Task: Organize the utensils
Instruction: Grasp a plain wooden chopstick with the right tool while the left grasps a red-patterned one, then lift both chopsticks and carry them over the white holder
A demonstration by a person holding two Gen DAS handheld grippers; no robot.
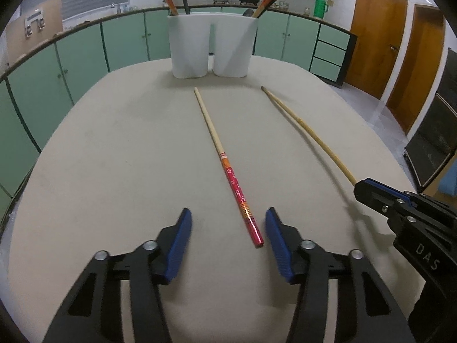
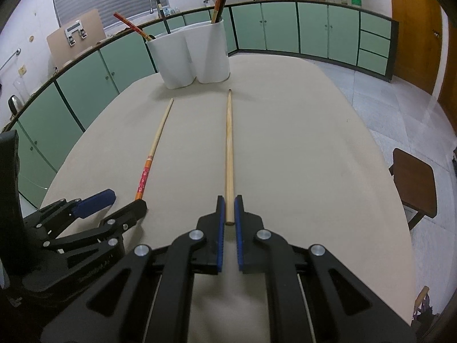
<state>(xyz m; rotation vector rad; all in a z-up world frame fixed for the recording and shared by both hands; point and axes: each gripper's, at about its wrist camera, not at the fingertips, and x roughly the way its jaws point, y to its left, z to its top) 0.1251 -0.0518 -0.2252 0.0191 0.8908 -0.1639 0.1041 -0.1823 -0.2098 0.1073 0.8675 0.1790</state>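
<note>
A chopstick with a red patterned handle (image 1: 225,165) lies on the beige table (image 1: 114,157), tip toward a white two-compartment holder (image 1: 211,45) at the far edge. My left gripper (image 1: 227,214) is open around its handle end, and the blue pads do not touch it. My right gripper (image 2: 229,200) is shut on the thick end of a plain wooden chopstick (image 2: 229,143), which points at the holder (image 2: 191,57). That plain chopstick (image 1: 308,134) runs up from the right gripper (image 1: 360,185) in the left wrist view. Several chopsticks stand in the holder. The left gripper (image 2: 127,200) and red chopstick (image 2: 151,154) show at lower left.
Green cabinets (image 1: 122,40) with a counter curve behind the table. A wooden stool (image 2: 414,183) stands off the table's right side over the tiled floor. Wooden doors (image 1: 377,43) are at the far right.
</note>
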